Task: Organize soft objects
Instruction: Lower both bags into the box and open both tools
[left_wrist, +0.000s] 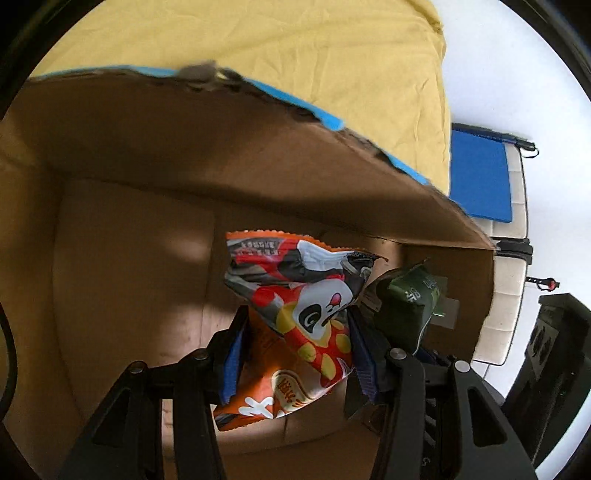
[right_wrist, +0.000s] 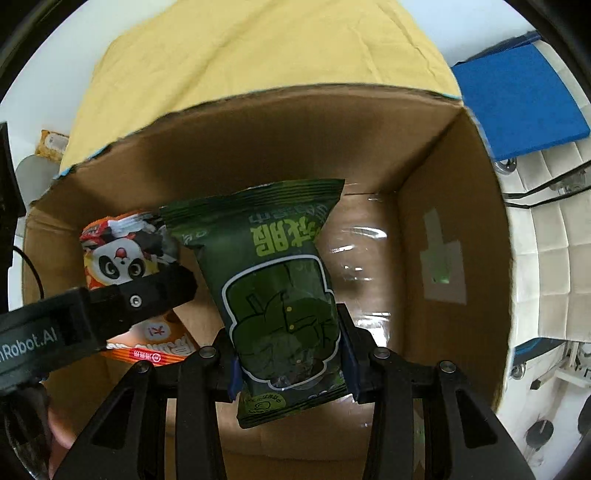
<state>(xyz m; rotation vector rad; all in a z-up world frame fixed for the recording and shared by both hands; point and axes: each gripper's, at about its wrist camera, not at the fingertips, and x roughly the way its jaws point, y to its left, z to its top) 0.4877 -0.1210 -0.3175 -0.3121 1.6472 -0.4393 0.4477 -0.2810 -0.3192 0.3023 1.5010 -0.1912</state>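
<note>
My left gripper (left_wrist: 295, 343) is shut on an orange panda snack bag (left_wrist: 299, 295) and holds it inside an open cardboard box (left_wrist: 122, 229). My right gripper (right_wrist: 288, 343) is shut on a dark green snack bag (right_wrist: 273, 280) and holds it inside the same box (right_wrist: 461, 206). The green bag also shows in the left wrist view (left_wrist: 406, 306), just right of the panda bag. The panda bag (right_wrist: 118, 251) and the left gripper's finger (right_wrist: 147, 291) show at the left in the right wrist view.
The box stands on a yellow cloth (left_wrist: 295, 48). A blue pad (right_wrist: 524, 99) lies on a white tiled surface to the right. A small orange packet (right_wrist: 51, 144) lies at the far left beside the cloth. Dark equipment (left_wrist: 554, 350) stands at the right.
</note>
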